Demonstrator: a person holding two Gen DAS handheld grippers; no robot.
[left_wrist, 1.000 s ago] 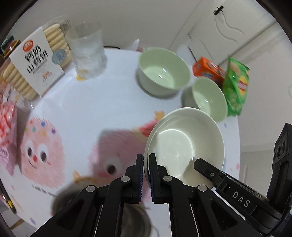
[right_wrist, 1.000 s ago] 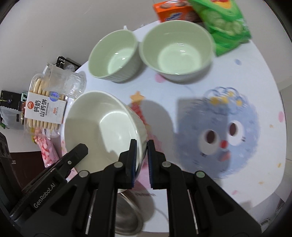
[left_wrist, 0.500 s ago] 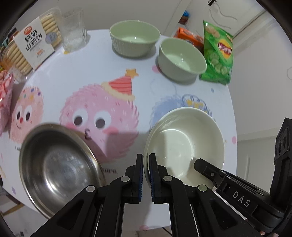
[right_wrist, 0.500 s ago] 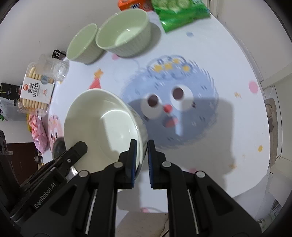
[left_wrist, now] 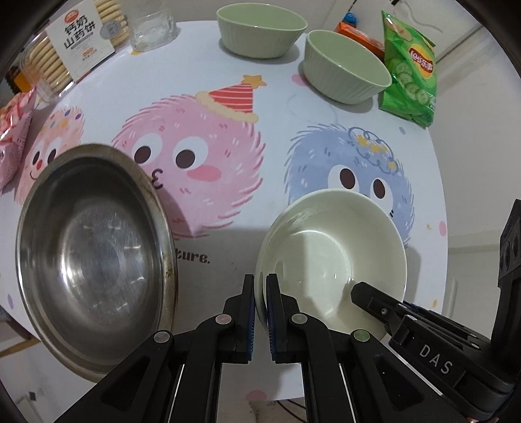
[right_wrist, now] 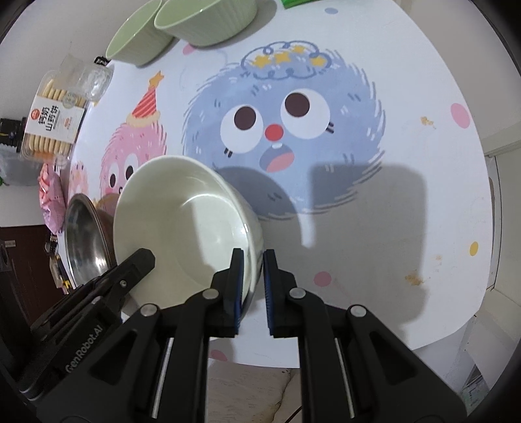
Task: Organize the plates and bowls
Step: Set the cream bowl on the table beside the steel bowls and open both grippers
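A cream bowl (left_wrist: 332, 257) is held between both grippers near the table's front edge. My left gripper (left_wrist: 259, 293) is shut on its left rim. My right gripper (right_wrist: 250, 270) is shut on its right rim; the bowl also shows in the right wrist view (right_wrist: 182, 224). A steel bowl (left_wrist: 94, 257) sits to the left of it, also seen in the right wrist view (right_wrist: 84, 240). Two green ribbed bowls (left_wrist: 260, 31) (left_wrist: 345, 66) stand at the far side, seen again in the right wrist view (right_wrist: 205, 19) (right_wrist: 136, 42).
A biscuit box (left_wrist: 75, 42) and a clear glass (left_wrist: 153, 22) stand at the far left. A green crisp bag (left_wrist: 412, 70) and an orange box (left_wrist: 358, 34) lie at the far right. A pink packet (left_wrist: 13, 130) lies at the left edge. The cartoon tablecloth (left_wrist: 228, 201) covers the round table.
Both grippers have carried the cream bowl back toward the table's front edge and lower. The steel bowl now sits just to its left.
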